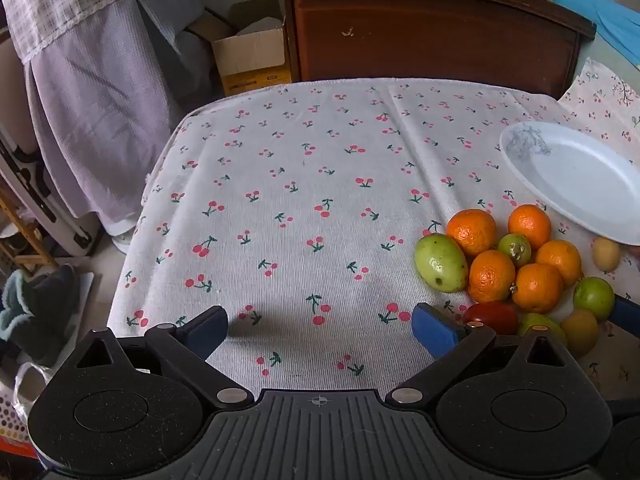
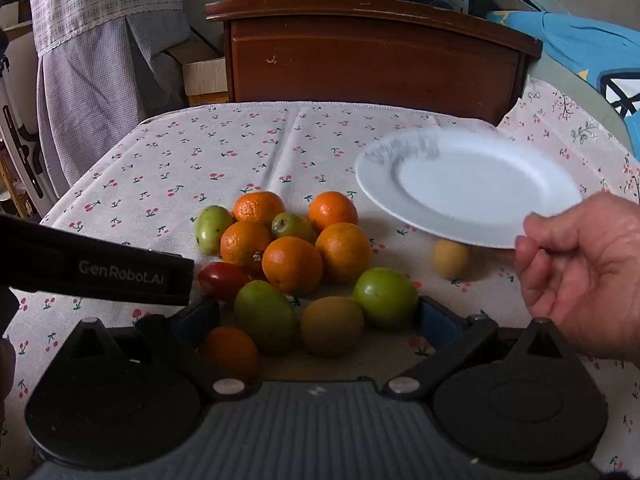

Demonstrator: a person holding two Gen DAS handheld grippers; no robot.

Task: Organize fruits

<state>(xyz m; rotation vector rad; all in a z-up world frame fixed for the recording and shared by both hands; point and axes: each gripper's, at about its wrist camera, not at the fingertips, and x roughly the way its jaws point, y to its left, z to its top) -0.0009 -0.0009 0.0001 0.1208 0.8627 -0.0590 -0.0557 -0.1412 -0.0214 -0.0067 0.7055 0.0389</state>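
Round white ceramic plate (image 2: 468, 188) held tilted in a bare hand (image 2: 588, 272) above the table's right side, rim dipping toward the heaped oranges and green fruits (image 2: 296, 256). Left gripper (image 1: 320, 326) spread wide, empty, over bare cherry-print tablecloth (image 1: 280, 184). Right gripper (image 2: 320, 320) likewise agape, straddling the nearest fruits. Brown wooden cabinet (image 2: 372, 56) beyond the far edge.

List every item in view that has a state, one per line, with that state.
left gripper: open, empty, over bare cloth.
right gripper: open, nothing clamped, fruit lying between its fingers.
white plate: empty, tilted, held off the table by a bare hand.
fruit pile: loose on the tablecloth, unsorted.
cardboard box: flaps open.
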